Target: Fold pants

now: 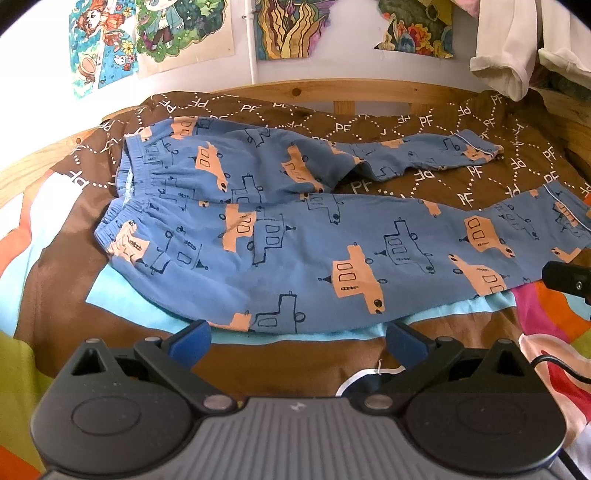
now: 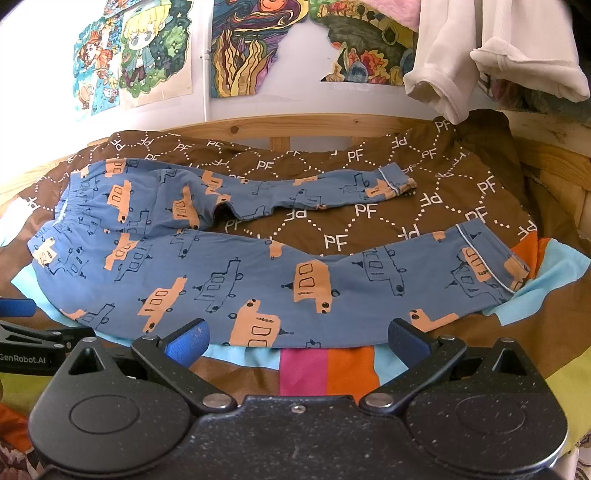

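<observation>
Blue pants printed with orange and outlined trucks lie flat on a brown patterned bedspread. The waistband is at the left, both legs run to the right and are spread apart. The pants also show in the right wrist view. My left gripper is open and empty, just short of the near leg's front edge. My right gripper is open and empty, also at the near leg's front edge, further toward the cuff. The left gripper's fingers show at the left edge of the right wrist view.
A wooden bed frame runs behind the bedspread, below a wall with colourful drawings. A cream garment hangs at the upper right. Bright striped bedding lies under the pants' near edge.
</observation>
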Demonstrator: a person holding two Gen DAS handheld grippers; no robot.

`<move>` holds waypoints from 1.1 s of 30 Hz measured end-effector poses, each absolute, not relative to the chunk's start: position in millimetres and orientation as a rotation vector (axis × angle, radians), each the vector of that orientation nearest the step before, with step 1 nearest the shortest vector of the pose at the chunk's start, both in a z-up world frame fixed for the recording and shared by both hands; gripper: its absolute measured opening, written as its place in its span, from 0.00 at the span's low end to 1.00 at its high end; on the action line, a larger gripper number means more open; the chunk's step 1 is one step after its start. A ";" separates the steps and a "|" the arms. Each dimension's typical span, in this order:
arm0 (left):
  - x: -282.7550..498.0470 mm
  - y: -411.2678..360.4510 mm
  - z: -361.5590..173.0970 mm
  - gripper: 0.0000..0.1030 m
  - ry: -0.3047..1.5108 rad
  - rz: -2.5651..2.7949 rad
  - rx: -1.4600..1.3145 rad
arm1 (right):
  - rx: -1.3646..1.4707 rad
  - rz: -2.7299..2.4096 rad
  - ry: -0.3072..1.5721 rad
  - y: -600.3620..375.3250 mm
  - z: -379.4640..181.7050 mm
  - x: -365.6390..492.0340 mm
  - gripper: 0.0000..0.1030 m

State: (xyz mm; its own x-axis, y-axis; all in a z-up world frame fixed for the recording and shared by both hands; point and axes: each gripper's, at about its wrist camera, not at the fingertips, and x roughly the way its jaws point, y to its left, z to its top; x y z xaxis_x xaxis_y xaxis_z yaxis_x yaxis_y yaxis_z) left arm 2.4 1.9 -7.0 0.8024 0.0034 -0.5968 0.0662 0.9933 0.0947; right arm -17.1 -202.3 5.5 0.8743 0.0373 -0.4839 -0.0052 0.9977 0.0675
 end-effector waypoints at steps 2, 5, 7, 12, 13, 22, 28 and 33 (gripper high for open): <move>2.3 1.8 -7.0 1.00 0.638 -0.034 0.110 | 0.057 0.021 0.502 -201.4 5.5 -16.7 0.99; 3.7 2.9 -7.5 1.00 0.642 -0.040 0.102 | 0.045 0.022 0.502 -200.0 5.0 -16.4 0.99; 6.3 4.6 -6.6 1.00 0.642 -0.053 0.092 | 0.041 0.024 0.503 -199.7 5.0 -15.5 1.00; 23.1 19.9 7.5 1.00 0.658 -0.129 -0.006 | 0.023 0.072 0.511 -206.2 12.9 -3.9 1.00; 29.1 24.2 13.0 1.00 0.650 -0.146 -0.025 | 0.015 0.095 0.501 -208.2 16.6 0.8 1.00; 126.1 52.3 69.0 1.00 0.695 -0.340 -0.051 | -0.051 0.403 0.389 -240.6 64.6 109.5 0.99; 193.2 77.6 112.6 1.00 0.604 -0.292 -0.002 | -0.107 0.496 0.437 -243.5 92.7 211.3 0.99; 251.3 87.1 133.4 1.00 0.507 -0.204 0.196 | -0.130 0.571 0.513 -242.5 102.7 292.2 1.00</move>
State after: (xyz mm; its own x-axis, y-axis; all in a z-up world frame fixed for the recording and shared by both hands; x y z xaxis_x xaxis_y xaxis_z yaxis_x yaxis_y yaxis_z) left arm 251.3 87.2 133.4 0.8548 -0.1440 -0.4985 0.2406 0.9612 0.1348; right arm 292.2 -242.5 102.7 0.7201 0.4830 -0.4982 -0.5464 0.8372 0.0218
